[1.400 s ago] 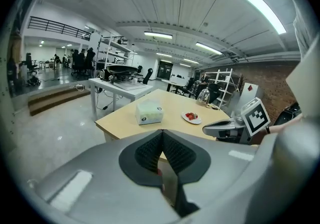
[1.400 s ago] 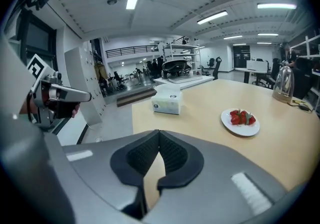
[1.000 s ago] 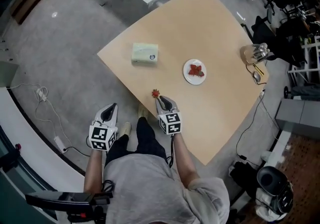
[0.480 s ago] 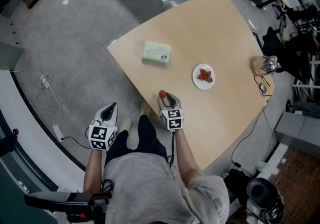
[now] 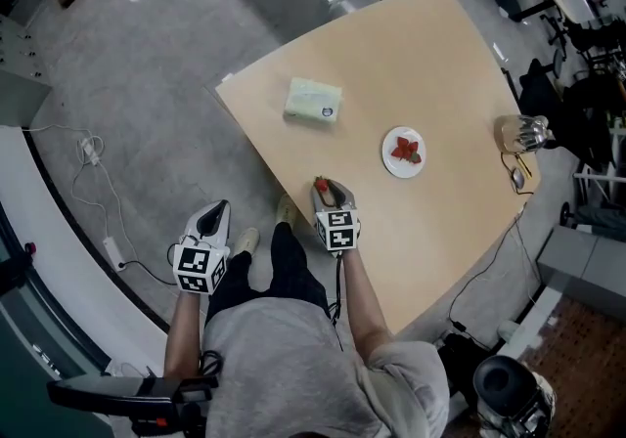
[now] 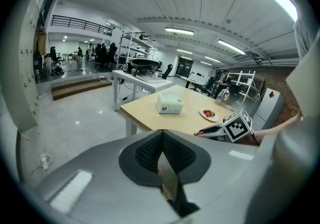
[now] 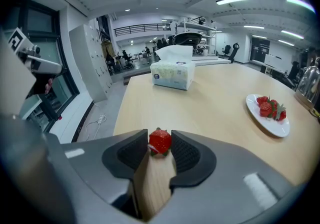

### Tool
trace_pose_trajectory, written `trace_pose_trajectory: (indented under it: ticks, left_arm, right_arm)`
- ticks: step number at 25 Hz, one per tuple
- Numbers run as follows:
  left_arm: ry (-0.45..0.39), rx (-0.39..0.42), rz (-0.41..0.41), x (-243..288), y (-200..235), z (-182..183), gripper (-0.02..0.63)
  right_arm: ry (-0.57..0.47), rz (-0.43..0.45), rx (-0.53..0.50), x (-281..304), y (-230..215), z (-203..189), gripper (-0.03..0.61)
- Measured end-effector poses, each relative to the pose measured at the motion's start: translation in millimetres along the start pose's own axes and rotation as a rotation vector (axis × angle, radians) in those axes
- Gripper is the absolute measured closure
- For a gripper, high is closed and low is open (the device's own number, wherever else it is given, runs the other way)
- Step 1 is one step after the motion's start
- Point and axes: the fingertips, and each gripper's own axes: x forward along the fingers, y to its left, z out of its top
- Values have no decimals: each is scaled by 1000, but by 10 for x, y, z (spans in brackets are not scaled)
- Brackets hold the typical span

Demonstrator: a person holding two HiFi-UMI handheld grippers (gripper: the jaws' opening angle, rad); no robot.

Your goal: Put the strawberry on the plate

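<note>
Way to white round plate (image 5: 391, 161): bare beige wooden tabletop (image 5: 430, 55), free | pale green tissue box (image 5: 314, 100): well left of it

The left gripper (image 5: 214, 208) sits low on the near left at the end of a bare left forearm (image 5: 182, 328), jaws together and empty. The right forearm (image 5: 358, 301) stretches farther forward; the right gripper (image 5: 324, 189) has its jaws apart, a strawberry (image 7: 160, 141) between their tips.
</note>
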Motion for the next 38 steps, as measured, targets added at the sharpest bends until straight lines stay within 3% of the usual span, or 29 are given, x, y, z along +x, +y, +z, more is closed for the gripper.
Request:
trace_pose_trajectory:
  ticks: [19,38]
  left_arm:
    - [-18,36,-42,62,-168,132,594]
    - [-6,114,-206,557,-733,410,594]
  right_arm:
    - [-36,-53,49,-205,-214,85,430]
    - [-78,-219,146,-655,-988,162,430]
